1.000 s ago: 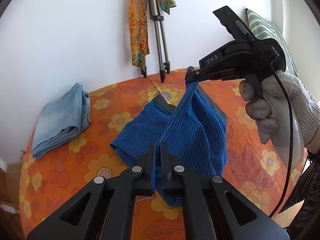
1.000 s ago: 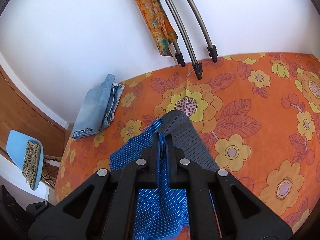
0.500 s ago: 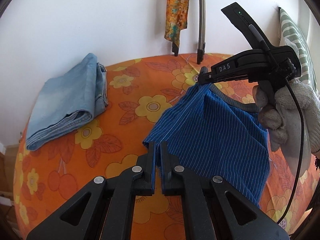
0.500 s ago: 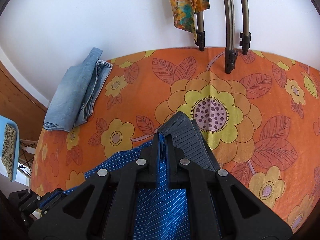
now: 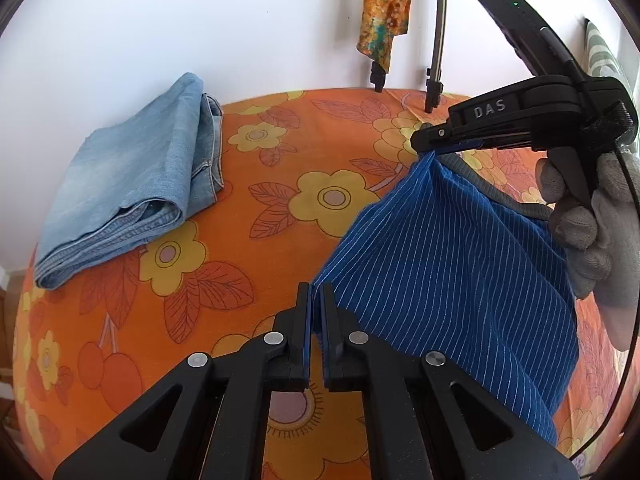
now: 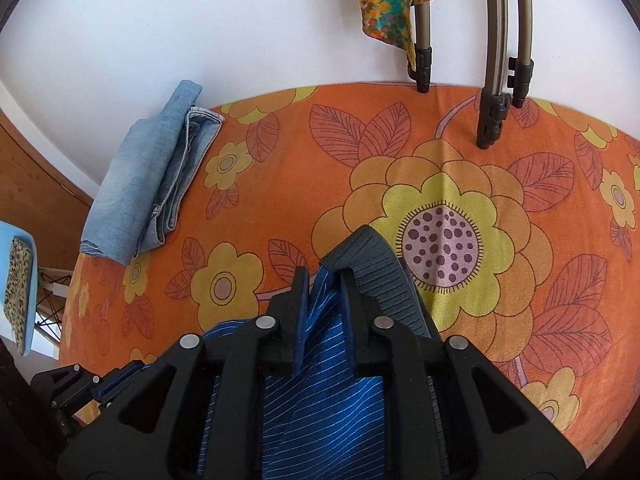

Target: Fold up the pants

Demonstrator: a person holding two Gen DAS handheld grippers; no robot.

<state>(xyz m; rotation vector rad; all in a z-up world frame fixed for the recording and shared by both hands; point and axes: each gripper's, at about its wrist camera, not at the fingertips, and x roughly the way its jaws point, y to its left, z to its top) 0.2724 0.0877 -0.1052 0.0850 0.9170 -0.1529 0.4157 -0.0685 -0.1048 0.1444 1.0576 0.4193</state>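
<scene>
Folded jeans lie far left; left gripper is clamped on blue striped pants, held above the surface; right gripper is parted around the waistband; that corner could be dropped, bunching the fold.

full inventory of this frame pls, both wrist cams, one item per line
striped shorts: 1, blue with thin white stripes and a grey waistband, held up over the cover between both grippers
folded jeans: 1, light blue denim, far left on the cover by the wall
floral cover: 1, orange with yellow flowers, the work surface
tripod legs: 3 visible, metal with black feet, at the wall
patterned cloth: 1, orange and teal, hanging by the tripod
striped pillow: 1, green and white, far right edge
chair: 1, light blue with leopard-print cushion, off the left side
left gripper: black, shut on the shorts' edge
right gripper: black, around the waistband corner, jaws parted
gloved hand: 1, grey glove, holding the right gripper
</scene>
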